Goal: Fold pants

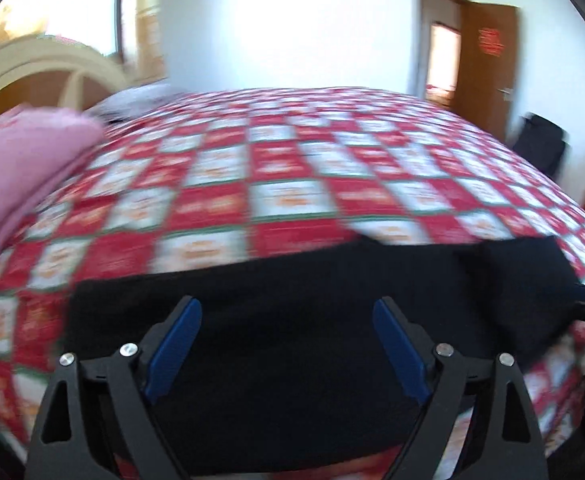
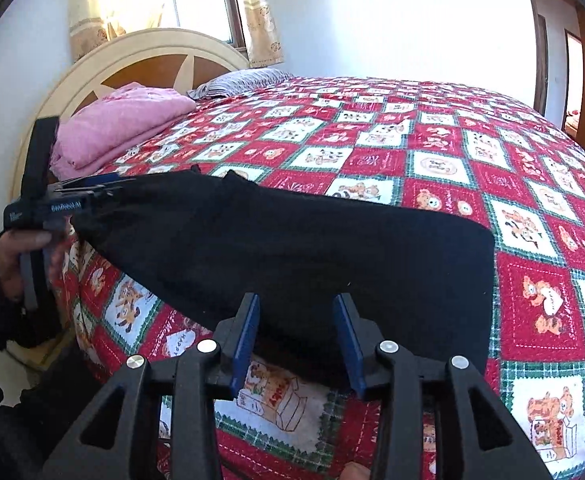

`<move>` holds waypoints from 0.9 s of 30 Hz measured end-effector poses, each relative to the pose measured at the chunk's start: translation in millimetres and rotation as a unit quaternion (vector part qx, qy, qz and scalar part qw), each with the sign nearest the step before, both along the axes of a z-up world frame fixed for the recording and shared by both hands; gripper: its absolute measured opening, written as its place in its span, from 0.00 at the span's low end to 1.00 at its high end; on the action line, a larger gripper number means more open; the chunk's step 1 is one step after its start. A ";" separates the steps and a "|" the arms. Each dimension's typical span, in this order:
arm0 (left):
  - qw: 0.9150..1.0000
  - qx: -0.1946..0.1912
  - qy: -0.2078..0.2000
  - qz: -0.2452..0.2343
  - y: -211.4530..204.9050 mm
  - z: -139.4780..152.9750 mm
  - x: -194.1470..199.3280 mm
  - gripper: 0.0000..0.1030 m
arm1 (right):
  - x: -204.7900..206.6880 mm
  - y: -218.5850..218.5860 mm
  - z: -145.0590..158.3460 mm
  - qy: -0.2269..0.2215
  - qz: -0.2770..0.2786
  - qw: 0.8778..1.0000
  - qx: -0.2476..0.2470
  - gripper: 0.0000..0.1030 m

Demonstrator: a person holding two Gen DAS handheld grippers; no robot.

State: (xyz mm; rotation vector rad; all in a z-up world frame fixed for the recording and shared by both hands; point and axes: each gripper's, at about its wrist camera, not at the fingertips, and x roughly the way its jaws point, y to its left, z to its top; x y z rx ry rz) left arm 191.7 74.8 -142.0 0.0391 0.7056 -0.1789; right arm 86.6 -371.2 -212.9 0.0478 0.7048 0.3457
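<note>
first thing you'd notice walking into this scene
The loud red and white checked bedspread fills both views. Black pants lie across its near edge, with the right gripper open at the hem and the left gripper at their far left end. A folded pink blanket sits by the headboard.

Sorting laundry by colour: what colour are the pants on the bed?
Plain black pants, no visible pattern; clearest in the right wrist view.

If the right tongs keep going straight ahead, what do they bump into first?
Most likely the black pants. The right tongs point straight at their near edge, lying on the checkered bedspread, though the gap is hard to judge.
</note>
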 end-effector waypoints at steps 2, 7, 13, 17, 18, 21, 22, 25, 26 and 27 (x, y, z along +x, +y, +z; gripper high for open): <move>0.999 -0.009 0.004 0.044 43.6 -3.6 7.8 0.88 | -1.1 -0.2 2.2 -0.005 -0.002 1.000 0.000 0.40; 0.992 -0.063 0.031 0.107 112.4 -20.0 20.6 0.74 | -0.8 2.3 4.7 -0.012 -0.002 1.000 -0.002 0.41; 0.984 -0.133 0.068 0.099 122.9 -44.4 35.5 0.51 | 1.2 4.2 0.2 -0.003 -0.007 1.000 -0.008 0.41; 0.987 -0.111 0.065 0.097 117.2 -48.5 39.8 0.55 | 0.9 2.1 -1.9 -0.001 -0.012 1.000 -0.006 0.41; 0.987 -0.111 0.064 0.097 118.1 -49.3 40.6 0.57 | 1.3 1.6 -3.0 0.000 -0.013 1.000 -0.005 0.41; 0.989 -0.100 0.068 0.088 116.4 -46.8 42.0 0.51 | 1.4 0.3 -4.7 0.001 -0.016 1.000 -0.004 0.41; 0.989 -0.096 0.070 0.082 115.8 -44.8 42.1 0.46 | 0.7 -0.1 -4.4 0.000 -0.017 1.000 -0.003 0.41; 0.990 -0.112 0.072 0.053 113.9 -34.7 38.6 0.20 | -2.2 -3.3 0.1 -0.009 -0.021 1.000 0.000 0.41; 0.990 -0.113 0.066 0.054 114.0 -29.1 35.8 0.20 | -2.3 -4.0 1.3 -0.011 -0.022 1.000 0.001 0.41; 0.990 -0.120 0.058 0.052 113.7 -22.1 32.0 0.20 | -3.0 -5.4 3.2 -0.014 -0.025 1.000 0.002 0.41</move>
